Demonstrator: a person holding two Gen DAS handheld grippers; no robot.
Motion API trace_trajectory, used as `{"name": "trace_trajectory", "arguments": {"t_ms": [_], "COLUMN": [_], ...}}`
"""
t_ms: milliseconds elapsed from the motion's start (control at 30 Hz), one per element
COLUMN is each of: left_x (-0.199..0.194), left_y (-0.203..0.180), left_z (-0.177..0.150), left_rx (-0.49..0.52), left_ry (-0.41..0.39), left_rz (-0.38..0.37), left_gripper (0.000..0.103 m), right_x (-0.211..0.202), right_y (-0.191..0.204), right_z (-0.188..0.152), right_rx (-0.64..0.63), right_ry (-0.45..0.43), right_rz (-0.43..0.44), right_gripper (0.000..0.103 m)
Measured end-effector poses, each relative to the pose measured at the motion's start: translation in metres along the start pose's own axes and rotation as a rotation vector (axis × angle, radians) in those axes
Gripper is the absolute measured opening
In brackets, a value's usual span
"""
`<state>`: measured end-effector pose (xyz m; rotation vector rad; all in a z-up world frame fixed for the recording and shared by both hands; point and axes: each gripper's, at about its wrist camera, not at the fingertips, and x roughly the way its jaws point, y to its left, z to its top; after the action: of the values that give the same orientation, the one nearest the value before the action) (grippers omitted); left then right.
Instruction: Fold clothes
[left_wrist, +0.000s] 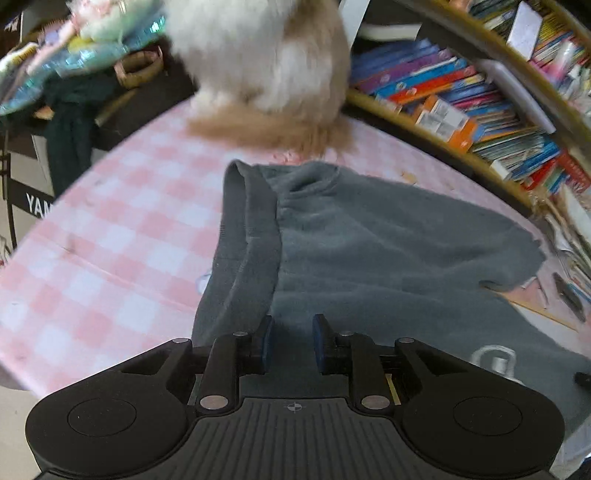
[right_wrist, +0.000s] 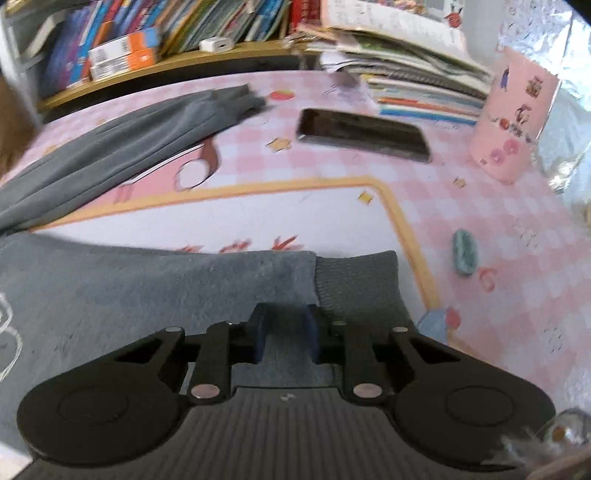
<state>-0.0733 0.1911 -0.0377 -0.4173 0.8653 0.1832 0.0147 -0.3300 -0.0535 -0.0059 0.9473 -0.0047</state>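
A grey fleece sweatshirt (left_wrist: 369, 236) lies spread on the pink checked table (left_wrist: 110, 229). Its ribbed hem band (left_wrist: 255, 229) runs along the left edge in the left wrist view. My left gripper (left_wrist: 293, 341) is open just above the cloth beside that band, with nothing between its blue pads. In the right wrist view the sweatshirt body (right_wrist: 147, 288) and a ribbed cuff (right_wrist: 358, 288) lie under my right gripper (right_wrist: 284, 334), which is open with fabric showing in the gap. A sleeve (right_wrist: 129, 144) stretches to the far left.
A fluffy white and tan cat (left_wrist: 266, 66) sits on the table just beyond the sweatshirt. A phone (right_wrist: 364, 134), a pink box (right_wrist: 513, 118), a stack of books (right_wrist: 406, 74) and a small teal object (right_wrist: 465, 256) lie on the right. Bookshelves (left_wrist: 461, 92) line the back.
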Motion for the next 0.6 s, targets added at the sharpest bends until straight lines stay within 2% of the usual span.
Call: {"name": "trace_trajectory", "arguments": {"t_ms": [67,133,167,233,333,467,600], "left_x": [0.006,0.009,0.014,0.025,0.031,0.039,0.049], "left_y": [-0.002,-0.007,-0.008,-0.008,0.002,0.012,0.011], "left_z": [0.003,0.004,0.005,0.004,0.012,0.026,0.042], "left_rx": [-0.024,-0.005,0.015,0.031,-0.009,-0.004,0.013], "left_ry": [-0.011,-0.013,-0.001,0.032,0.029,0.035,0.025], "left_rz": [-0.025,-0.053,-0.050,-0.024,0.000,0.015,0.050], "left_gripper": [0.021,0.021,0.021,0.018,0.005,0.005,0.005], "right_x": [0.005,0.005,0.004,0.001,-0.002,-0.002,-0.003], "right_y": [-0.001,0.002,0.003,0.008,0.013,0.011,0.022], "right_z": [0.006,0.008,0.008,0.002,-0.008,-0.010,-0.011], "right_rx": [-0.010,-0.028,-0.040,-0.061,-0.074,-0.033,-0.062], "right_ry": [-0.001,0.009,0.010,0.001,-0.015,-0.017,-0.015], "right_rz": [-0.017,-0.020,-0.019,-0.007,0.002,0.023,0.040], "right_gripper": [0.020,0.024,0.028,0.043,0.045,0.045,0.046]}}
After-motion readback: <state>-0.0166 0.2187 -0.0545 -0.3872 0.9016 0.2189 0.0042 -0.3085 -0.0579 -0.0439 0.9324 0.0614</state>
